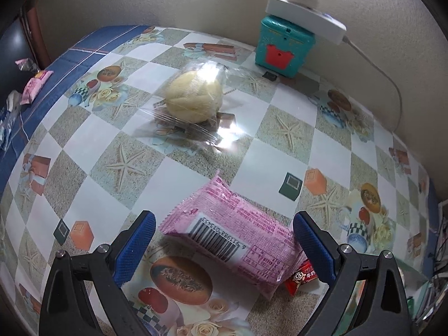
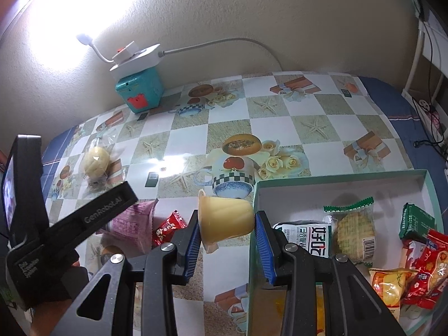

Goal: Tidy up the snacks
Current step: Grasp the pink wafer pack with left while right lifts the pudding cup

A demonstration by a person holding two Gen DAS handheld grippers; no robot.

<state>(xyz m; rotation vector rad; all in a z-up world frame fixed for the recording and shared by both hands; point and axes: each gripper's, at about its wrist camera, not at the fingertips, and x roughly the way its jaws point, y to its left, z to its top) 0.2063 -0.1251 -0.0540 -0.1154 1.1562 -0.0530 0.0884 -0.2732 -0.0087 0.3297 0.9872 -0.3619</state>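
My left gripper [image 1: 224, 228] is open around a pink snack packet [image 1: 235, 238] that lies on the table; its blue pads stand on either side, the right one close to the packet. A small red candy [image 1: 301, 278] lies beside it. A wrapped round bun [image 1: 193, 95] sits farther back. My right gripper [image 2: 226, 224] is shut on a yellow jelly cup [image 2: 226, 217], held tilted above the table by the left wall of the green box [image 2: 336, 176], which holds several packaged snacks. The left gripper also shows in the right wrist view [image 2: 84, 218].
A teal toy box [image 1: 284, 46] with a white lamp base on top stands at the back wall, its cord running right. More pink wrapped snacks [image 1: 35, 85] lie at the table's far left. The tablecloth [image 1: 280, 106] is checkered.
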